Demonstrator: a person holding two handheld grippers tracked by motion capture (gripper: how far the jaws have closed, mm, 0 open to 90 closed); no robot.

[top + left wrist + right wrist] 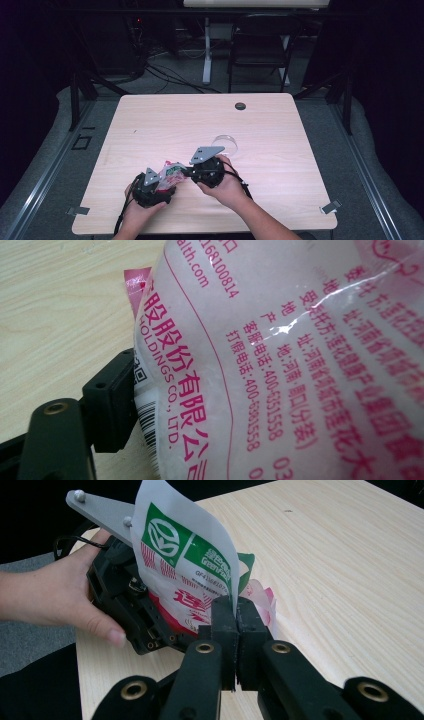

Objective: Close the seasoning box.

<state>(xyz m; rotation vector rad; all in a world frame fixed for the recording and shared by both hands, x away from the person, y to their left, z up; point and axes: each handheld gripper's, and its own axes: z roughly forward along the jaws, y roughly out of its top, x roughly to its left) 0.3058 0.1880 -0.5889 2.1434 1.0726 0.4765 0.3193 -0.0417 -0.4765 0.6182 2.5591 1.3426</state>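
A white plastic packet [170, 174] with red print and a green logo is held up between both grippers over the table's near edge. My right gripper [235, 614] is shut on the packet's [185, 565] thin edge, with both pads pressed together on the film. The right gripper [185, 173] comes at the packet from the right. My left gripper [164, 184] grips it from the left. In the left gripper view the packet [280, 365] sits very close, and one black finger [107, 400] presses against its side. The other finger is hidden behind the film.
A clear round dish [226, 144] lies on the wooden table [150, 125] just beyond the right hand. A dark grommet [240, 106] sits near the far edge. A black chair [260, 45] and cables stand on the floor behind the table.
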